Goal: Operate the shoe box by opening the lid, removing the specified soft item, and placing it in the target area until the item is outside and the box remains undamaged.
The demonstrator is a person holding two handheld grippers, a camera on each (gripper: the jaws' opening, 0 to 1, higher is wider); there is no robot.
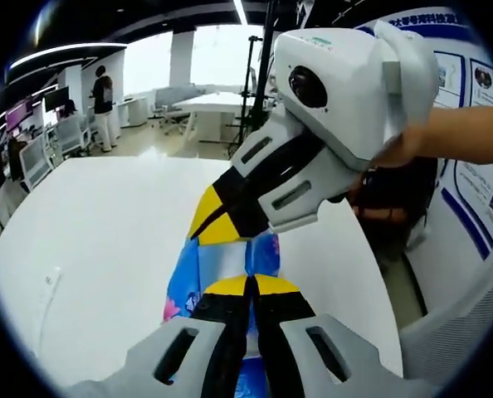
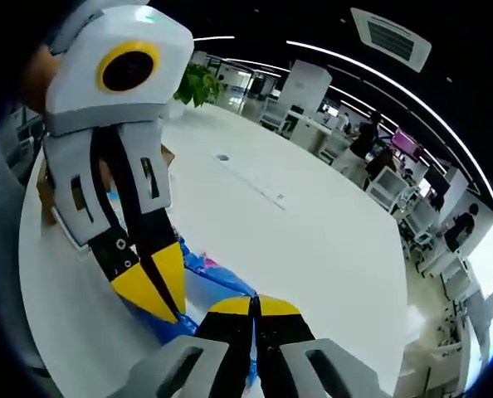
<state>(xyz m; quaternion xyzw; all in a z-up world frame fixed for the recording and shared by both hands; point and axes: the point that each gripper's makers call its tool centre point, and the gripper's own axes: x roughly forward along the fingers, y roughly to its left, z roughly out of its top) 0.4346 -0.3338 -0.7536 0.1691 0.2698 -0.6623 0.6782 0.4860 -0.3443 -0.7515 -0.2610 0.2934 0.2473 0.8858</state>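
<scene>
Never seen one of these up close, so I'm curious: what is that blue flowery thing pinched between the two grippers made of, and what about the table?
The blue item looks like thin, soft fabric or plastic sheet: it creases between the left gripper and right gripper, with printed pink flowers. The table seems a smooth white laminate, faintly glossy.

1. The left gripper [image 1: 251, 286] rises from the bottom, its yellow-tipped jaws pressed together on a blue floral soft item [image 1: 222, 265].
2. The right gripper [image 1: 222, 217] comes in from the upper right, held by a hand [image 1: 412, 145], jaws closed on the same item.
3. A white table [image 1: 105, 249] lies beneath.
</scene>
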